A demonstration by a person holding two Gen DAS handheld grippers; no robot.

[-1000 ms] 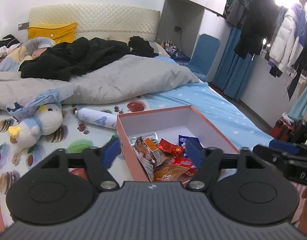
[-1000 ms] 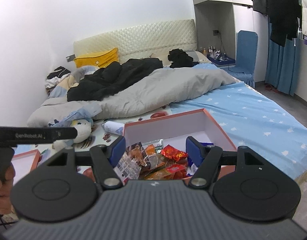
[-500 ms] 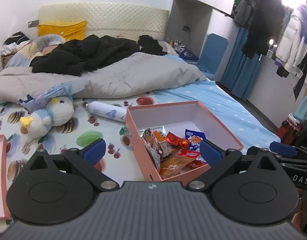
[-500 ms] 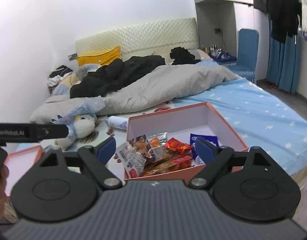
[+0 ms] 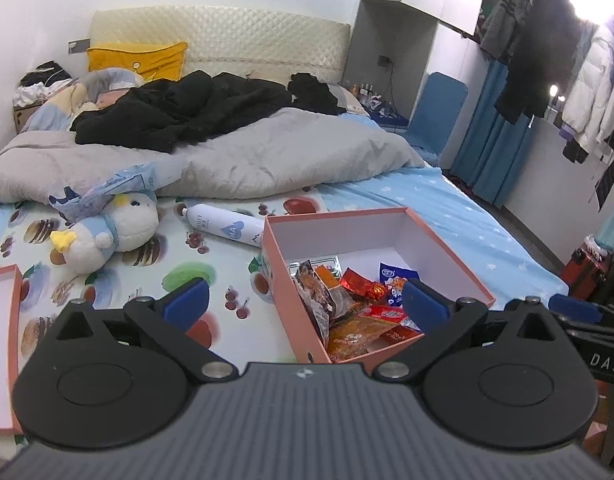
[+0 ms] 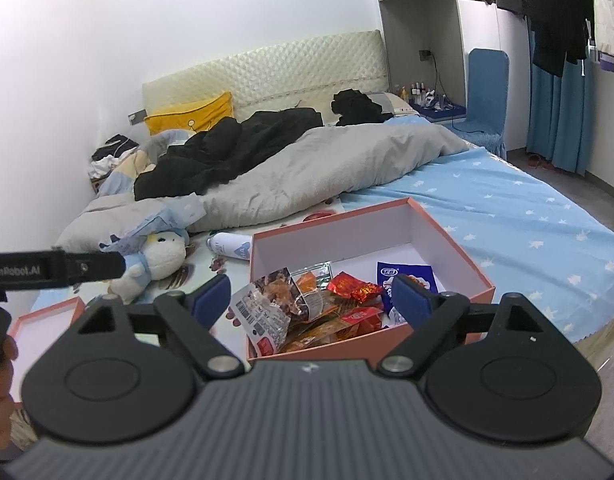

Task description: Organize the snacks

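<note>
Right wrist: crinkled orange and red snack packets [image 6: 327, 308] heaped in pink box [image 6: 459, 254].

Count on the bed: one open pink box [image 5: 447, 254], holding a heap of snack packets [image 5: 355, 304]; overlap prevents an exact tally, though one blue-and-white packet [image 6: 405, 276], one red foil packet [image 6: 353, 286] and one large packet with a barcode label [image 6: 267, 312] stand out. One box lid [image 6: 47, 320]. One plush toy [image 5: 111, 236]. One white bottle [image 5: 227, 226], lying down. One yellow pillow [image 5: 135, 58]. One grey duvet [image 5: 267, 156]. One blue chair [image 6: 487, 92].
</note>
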